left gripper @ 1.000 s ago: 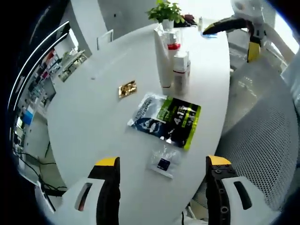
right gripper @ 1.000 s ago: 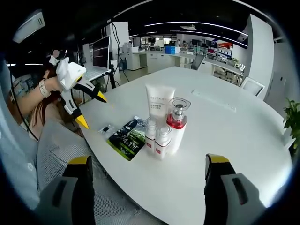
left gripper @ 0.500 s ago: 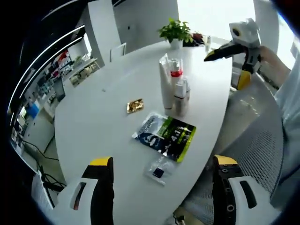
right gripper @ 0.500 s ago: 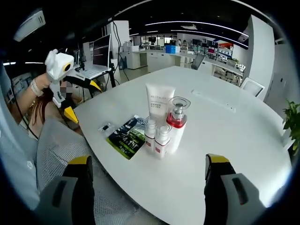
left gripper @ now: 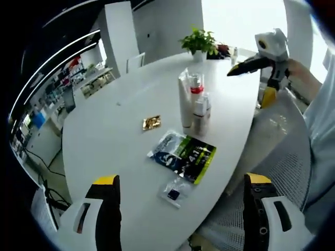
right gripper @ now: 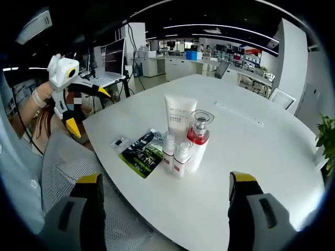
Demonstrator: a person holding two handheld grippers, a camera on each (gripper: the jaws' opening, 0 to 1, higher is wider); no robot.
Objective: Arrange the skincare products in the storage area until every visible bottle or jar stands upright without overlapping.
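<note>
On the white oval table (right gripper: 251, 151) a tight group of skincare products stands upright: a white tube (right gripper: 179, 120), a clear bottle with a red band (right gripper: 199, 137) and two small white bottles (right gripper: 175, 154). In the left gripper view the same group (left gripper: 192, 104) stands mid-table. My left gripper (left gripper: 178, 206) is open, held back over the table's near end with nothing between its jaws. My right gripper (right gripper: 162, 201) is open too, off the table's edge. Each gripper shows in the other's view, open: the left gripper (right gripper: 78, 104), the right gripper (left gripper: 256, 73).
A dark and green sachet (left gripper: 183, 152) lies flat near the bottles, with a small clear packet (left gripper: 174, 192) and a gold wrapper (left gripper: 151, 122) nearby. A potted plant (left gripper: 198, 42) stands at the far end. A mesh chair (left gripper: 272, 151) sits beside the table.
The left gripper's camera has pulled back and up a little, so the table looks smaller. The left gripper has drawn slightly farther from the table edge. The products have not moved.
</note>
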